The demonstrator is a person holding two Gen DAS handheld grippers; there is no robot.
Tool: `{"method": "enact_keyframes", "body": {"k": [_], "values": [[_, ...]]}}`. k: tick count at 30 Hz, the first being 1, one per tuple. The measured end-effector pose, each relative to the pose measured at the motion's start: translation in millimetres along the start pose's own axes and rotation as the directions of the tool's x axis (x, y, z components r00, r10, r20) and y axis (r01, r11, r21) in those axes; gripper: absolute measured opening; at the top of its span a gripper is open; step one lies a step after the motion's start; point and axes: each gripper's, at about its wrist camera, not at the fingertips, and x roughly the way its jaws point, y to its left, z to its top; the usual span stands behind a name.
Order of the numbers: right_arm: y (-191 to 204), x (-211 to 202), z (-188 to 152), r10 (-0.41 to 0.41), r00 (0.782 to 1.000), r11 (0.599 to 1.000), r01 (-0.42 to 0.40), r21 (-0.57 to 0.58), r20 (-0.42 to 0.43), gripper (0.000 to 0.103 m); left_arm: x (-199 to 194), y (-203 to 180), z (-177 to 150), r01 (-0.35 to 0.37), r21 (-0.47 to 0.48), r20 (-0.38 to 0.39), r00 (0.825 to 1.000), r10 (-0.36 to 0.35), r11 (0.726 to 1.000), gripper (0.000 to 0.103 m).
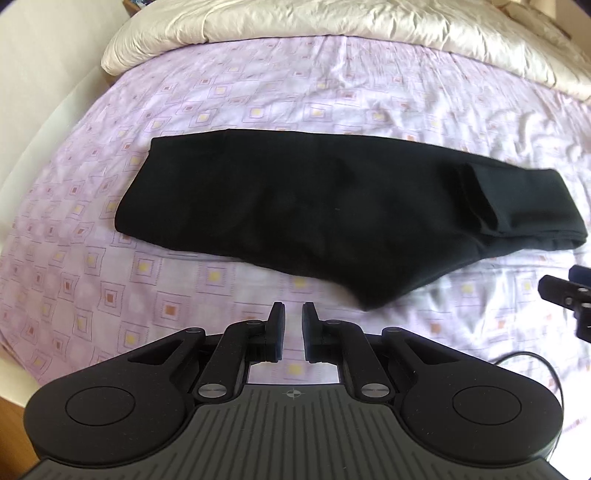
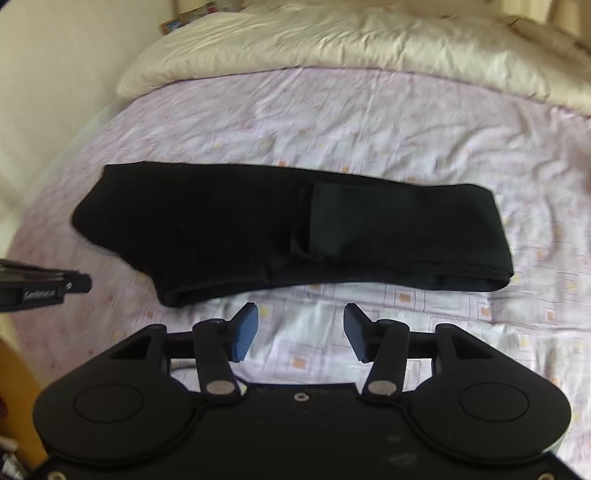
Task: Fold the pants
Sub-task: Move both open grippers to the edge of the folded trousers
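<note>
Black pants (image 1: 295,214) lie folded into a long band across the lilac patterned bed sheet (image 1: 110,288), with a doubled-over end at the right. My left gripper (image 1: 293,310) hovers just in front of the pants' near edge, its jaws shut to a narrow slit with nothing between them. In the right wrist view the pants (image 2: 258,229) lie just beyond my right gripper (image 2: 299,314). It is open, with only sheet showing between its blue pads (image 2: 245,332). Each gripper also shows at the edge of the other's view: the right gripper (image 1: 569,299) and the left gripper (image 2: 44,288).
A cream duvet (image 1: 332,22) is bunched along the far side of the bed. A pale wall (image 2: 55,74) runs along the bed's left edge. A black cable (image 1: 535,360) trails over the sheet at the near right. Bare sheet (image 2: 443,129) lies between pants and duvet.
</note>
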Motion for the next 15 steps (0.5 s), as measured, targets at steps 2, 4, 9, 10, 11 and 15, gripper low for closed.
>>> {"method": "enact_keyframes", "body": {"k": [2, 4, 9, 10, 11, 15], "values": [[25.7, 0.6, -2.0, 0.000, 1.000, 1.000, 0.000, -0.008, 0.010, 0.049, 2.5, 18.9, -1.4, 0.008, -0.011, -0.003, 1.000, -0.008, 1.000, 0.011], [47.7, 7.8, -0.9, 0.024, 0.999, 1.000, -0.024, 0.000, -0.023, 0.047, 6.4, 35.3, -2.5, 0.021, -0.008, -0.005, 1.000, -0.021, 1.000, 0.011], [83.7, 30.5, 2.9, 0.080, 0.988, 0.994, -0.068, 0.089, -0.129, 0.017, 11.6, 65.5, -0.2, 0.044, 0.020, -0.004, 0.999, -0.044, 0.999, 0.011], [89.2, 33.5, 4.4, 0.072, 0.990, 0.993, -0.060, 0.100, -0.119, 0.017, 12.6, 71.6, 1.8, 0.049, 0.012, -0.004, 0.999, -0.049, 0.999, 0.011], [92.3, 34.2, 5.6, 0.071, 0.991, 0.992, -0.058, 0.110, -0.110, 0.017, 13.6, 78.0, 3.8, 0.052, 0.000, -0.002, 0.999, -0.052, 0.999, 0.011], [107.5, 44.2, 20.2, 0.080, 0.994, 0.987, -0.068, 0.147, -0.078, 0.016, 15.2, 94.7, 10.7, 0.053, -0.035, 0.017, 0.998, -0.052, 0.998, 0.011]]}}
